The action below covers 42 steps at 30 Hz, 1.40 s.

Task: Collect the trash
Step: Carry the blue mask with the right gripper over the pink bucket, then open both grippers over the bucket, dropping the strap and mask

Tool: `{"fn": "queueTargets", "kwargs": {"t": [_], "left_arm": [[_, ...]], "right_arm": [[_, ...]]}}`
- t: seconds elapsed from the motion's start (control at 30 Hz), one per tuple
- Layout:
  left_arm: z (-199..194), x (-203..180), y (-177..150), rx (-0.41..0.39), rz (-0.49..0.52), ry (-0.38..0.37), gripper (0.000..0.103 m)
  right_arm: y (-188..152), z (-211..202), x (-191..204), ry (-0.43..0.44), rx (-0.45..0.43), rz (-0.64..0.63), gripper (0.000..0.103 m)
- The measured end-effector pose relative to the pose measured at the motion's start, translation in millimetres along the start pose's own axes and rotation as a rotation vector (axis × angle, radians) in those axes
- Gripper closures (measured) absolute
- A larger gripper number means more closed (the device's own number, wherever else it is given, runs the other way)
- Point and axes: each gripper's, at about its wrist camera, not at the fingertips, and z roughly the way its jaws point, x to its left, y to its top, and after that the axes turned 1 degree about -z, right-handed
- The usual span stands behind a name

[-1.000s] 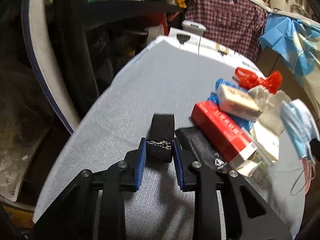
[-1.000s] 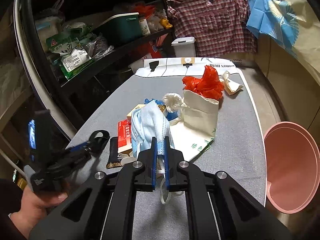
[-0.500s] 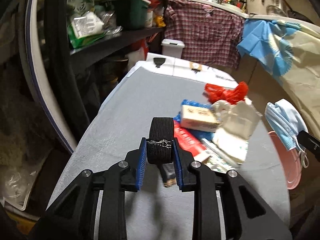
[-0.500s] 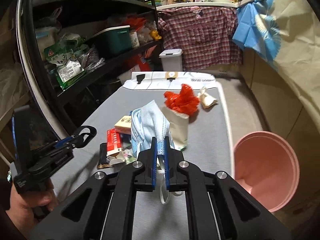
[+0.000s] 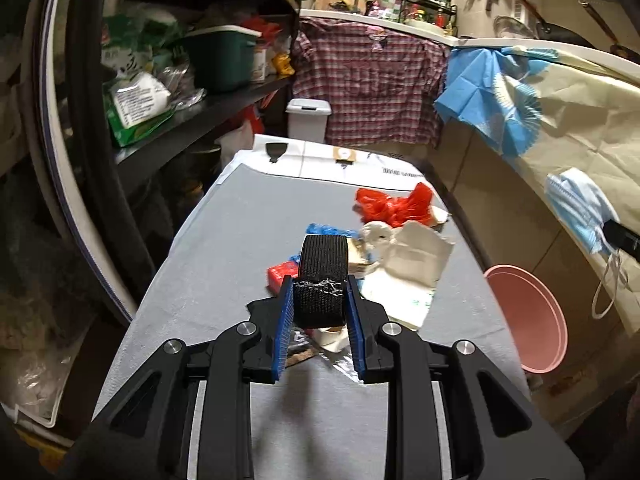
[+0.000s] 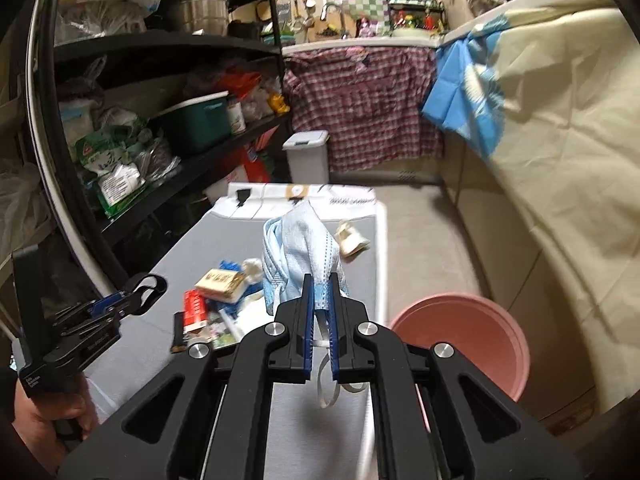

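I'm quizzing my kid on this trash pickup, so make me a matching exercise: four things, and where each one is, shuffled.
Things:
1. black strap
2. blue face mask
3. pink bin
4. red plastic bag

Places:
A. on the floor beside the table
B. clamped in the right tool
C. lying on the grey table
D. clamped in the left tool

Pairs: 1-D, 2-B, 3-A, 4-C

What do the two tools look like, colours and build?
Both match: the left tool and right tool have matte black plastic linkage arms with cut-outs, silver round pivot bolts, and flat fingers faced with ribbed blue pads. No cables visible.
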Motion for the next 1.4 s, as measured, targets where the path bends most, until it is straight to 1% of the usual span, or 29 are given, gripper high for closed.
{"fn": "queueTargets", "kwargs": {"t": [0.1,0.17,0.23,0.4,0.5,0.6,0.73,0.93,1.03,1.13,1.27,1.4], "left_arm": [[-3.4,-10.1,1.4,-0.005,0.014,-0.018,0.078],[-4.7,-16.6,1.8,-0.006,0.023,-0.033,0.078],[-6.0,-26.0,2.1,-0.008,0.037,-0.051,0.078],[-8.1,-55.4,8.2,0.004,0.074,-0.12,0.078],[-14.5,-82.4,15.5,-0.015,0.145,-0.162,0.078],[-16.8,-105.3,24.5,-0.018,0.191,-0.211,0.078],[-15.4,-139.0,36.8,-0.019,0.225,-0.291,0.078],[0.4,-189.1,40.7,-0.001,0.288,-0.427,0.078],[14.5,-203.6,32.5,0.0,0.317,-0.454,0.078],[34.2,-209.6,21.8,0.031,0.294,-0.488,0.078],[56.4,-219.6,5.3,0.059,0.333,-0.477,0.078],[68.6,-221.6,4.4,0.081,0.318,-0.484,0.078]], "right_arm": [[4.3,-9.7,-18.8,-0.04,-0.023,-0.001,0.096],[3.1,-13.7,-33.3,-0.075,-0.033,0.003,0.096],[0.4,-15.7,-44.9,-0.091,-0.034,0.02,0.096],[-8.9,-22.6,-81.7,-0.17,-0.046,0.078,0.096],[-15.2,-24.9,-103.3,-0.201,-0.049,0.125,0.096],[-20.8,-23.1,-120.5,-0.218,-0.039,0.175,0.096],[-23.3,-21.6,-131.9,-0.238,-0.047,0.201,0.096],[-28.2,-12.4,-144.1,-0.25,-0.025,0.227,0.096],[-30.0,-7.1,-148.0,-0.262,-0.008,0.235,0.096],[-30.0,-0.3,-147.6,-0.279,0.009,0.223,0.096],[-31.9,8.5,-143.6,-0.307,0.036,0.194,0.096],[-31.5,16.2,-142.6,-0.32,0.052,0.178,0.096]]}}
